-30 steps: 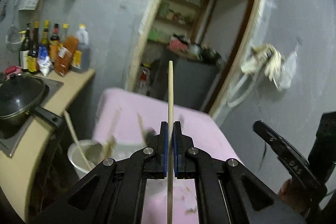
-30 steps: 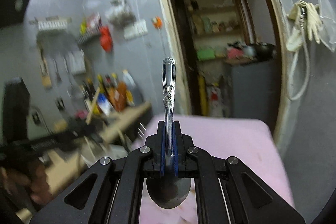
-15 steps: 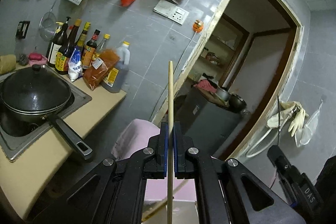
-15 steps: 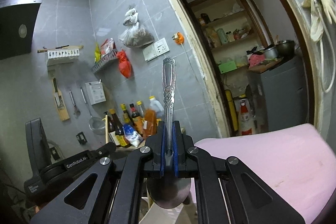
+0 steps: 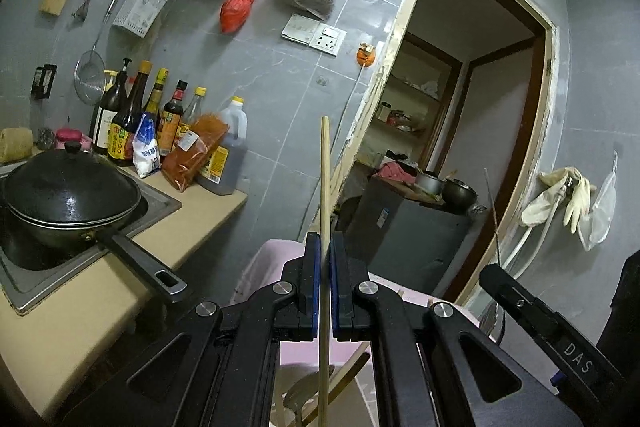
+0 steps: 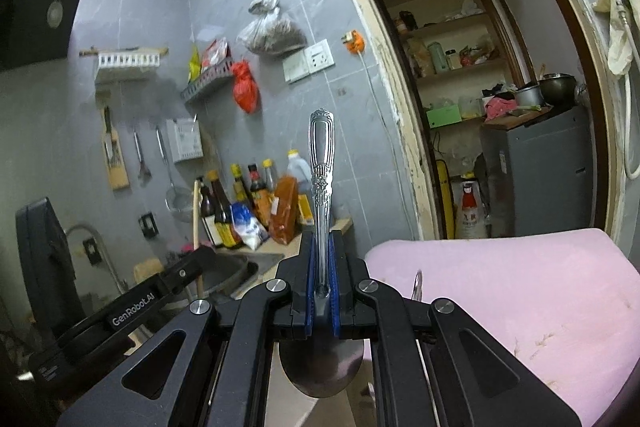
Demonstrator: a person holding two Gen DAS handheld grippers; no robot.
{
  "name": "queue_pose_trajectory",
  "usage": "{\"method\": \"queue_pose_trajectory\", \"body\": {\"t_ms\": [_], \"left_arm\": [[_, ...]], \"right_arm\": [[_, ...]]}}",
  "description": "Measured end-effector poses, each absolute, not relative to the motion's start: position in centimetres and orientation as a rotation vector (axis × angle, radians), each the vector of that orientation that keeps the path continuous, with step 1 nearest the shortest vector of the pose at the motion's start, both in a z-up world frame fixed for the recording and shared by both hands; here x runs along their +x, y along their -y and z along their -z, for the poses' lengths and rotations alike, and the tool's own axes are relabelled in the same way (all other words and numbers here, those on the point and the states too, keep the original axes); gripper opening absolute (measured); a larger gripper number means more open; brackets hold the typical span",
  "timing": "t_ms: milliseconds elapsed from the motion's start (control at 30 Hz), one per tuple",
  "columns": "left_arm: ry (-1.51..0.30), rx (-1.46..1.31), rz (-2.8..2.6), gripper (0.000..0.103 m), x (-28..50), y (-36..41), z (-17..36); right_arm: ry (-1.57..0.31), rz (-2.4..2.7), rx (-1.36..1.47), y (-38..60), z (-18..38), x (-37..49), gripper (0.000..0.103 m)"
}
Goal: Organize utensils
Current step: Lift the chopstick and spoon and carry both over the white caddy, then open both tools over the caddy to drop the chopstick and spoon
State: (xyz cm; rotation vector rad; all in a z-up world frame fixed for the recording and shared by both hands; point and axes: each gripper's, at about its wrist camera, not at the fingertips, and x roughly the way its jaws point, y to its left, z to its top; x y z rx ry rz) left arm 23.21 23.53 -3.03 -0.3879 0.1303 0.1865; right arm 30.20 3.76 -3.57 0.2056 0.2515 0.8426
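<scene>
My left gripper [image 5: 325,267] is shut on a wooden chopstick [image 5: 325,179] that stands upright between the blue pads, its end pointing up at the wall. My right gripper [image 6: 321,263] is shut on a metal spoon [image 6: 321,171], handle up, bowl [image 6: 322,367] hanging below the fingers. Both are lifted above the pink table [image 6: 500,287]. The right gripper's body [image 5: 540,323] shows at the right of the left wrist view; the left gripper's body [image 6: 132,307] and the chopstick [image 6: 195,211] show at the left of the right wrist view. More utensils [image 5: 316,387] lie below the left gripper.
A black wok [image 5: 68,195] sits on the stove on the counter [image 5: 80,315] at the left, its handle pointing toward me. Sauce bottles [image 5: 160,131] line the wall. A doorway [image 5: 460,147] with a grey cabinet [image 5: 404,247] is ahead. Rubber gloves [image 5: 560,195] hang at the right.
Both grippers have tilted up and lifted with their utensils. The views swung from the pink table and the white container to the wall, counter and doorway.
</scene>
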Motion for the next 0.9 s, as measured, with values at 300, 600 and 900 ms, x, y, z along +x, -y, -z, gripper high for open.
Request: {"method": "queue_pose_trajectory", "body": {"t_ms": [300,600,900], "left_arm": [[-0.169,-0.329,-0.183,0.003,23.2,-22.7,4.9],[-0.296,-0.323,-0.075,0.016,22.4,-22.6,5.3],[-0.346,-0.299,-0.045,0.036,21.4,-21.0,2.4]], "right_arm": [[-0.281,-0.828,0.168,-3.9,4.8,29.3,0.005],[-0.303,-0.823,0.153,-2.5,4.7,28.3,0.007],[-0.310,-0.766,0.165,0.0,2.3,27.1,0.025]]}}
